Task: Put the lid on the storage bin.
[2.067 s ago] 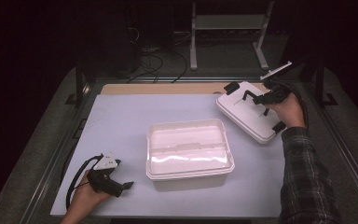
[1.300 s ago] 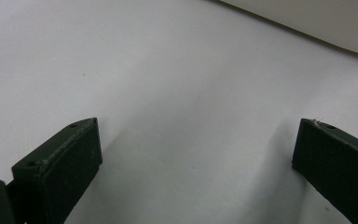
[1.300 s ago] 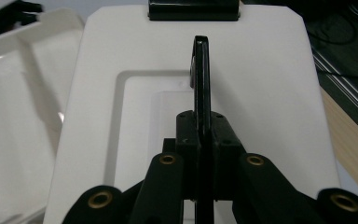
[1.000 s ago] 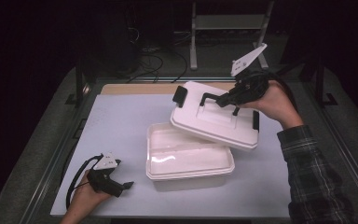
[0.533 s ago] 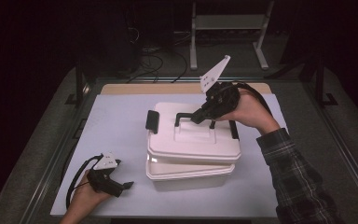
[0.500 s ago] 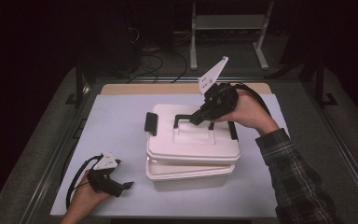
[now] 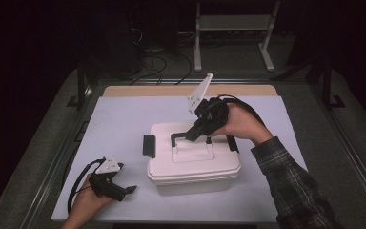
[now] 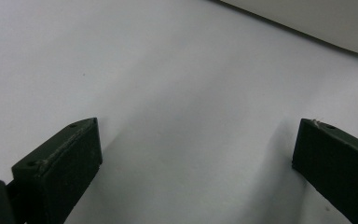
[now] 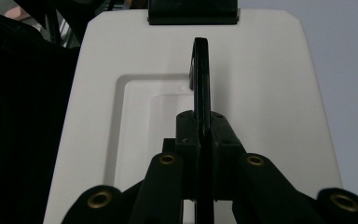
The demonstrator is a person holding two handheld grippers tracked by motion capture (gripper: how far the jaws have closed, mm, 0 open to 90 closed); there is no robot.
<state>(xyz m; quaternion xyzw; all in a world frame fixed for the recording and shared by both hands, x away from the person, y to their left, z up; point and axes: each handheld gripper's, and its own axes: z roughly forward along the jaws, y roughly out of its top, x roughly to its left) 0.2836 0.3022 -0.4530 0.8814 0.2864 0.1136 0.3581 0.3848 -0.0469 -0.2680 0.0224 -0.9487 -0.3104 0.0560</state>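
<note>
Right gripper clamped on lid handle of white box, left gripper spread apart on table

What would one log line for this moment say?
right gripper: shut on lid handle | lid: on white box | left gripper: open, idle on table

One white box, one lid, two black side latches.

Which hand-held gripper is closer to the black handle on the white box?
Right. The right hand-held gripper is shut on the black handle atop the lid; the left hand-held gripper rests open on the table beside the box.
</note>
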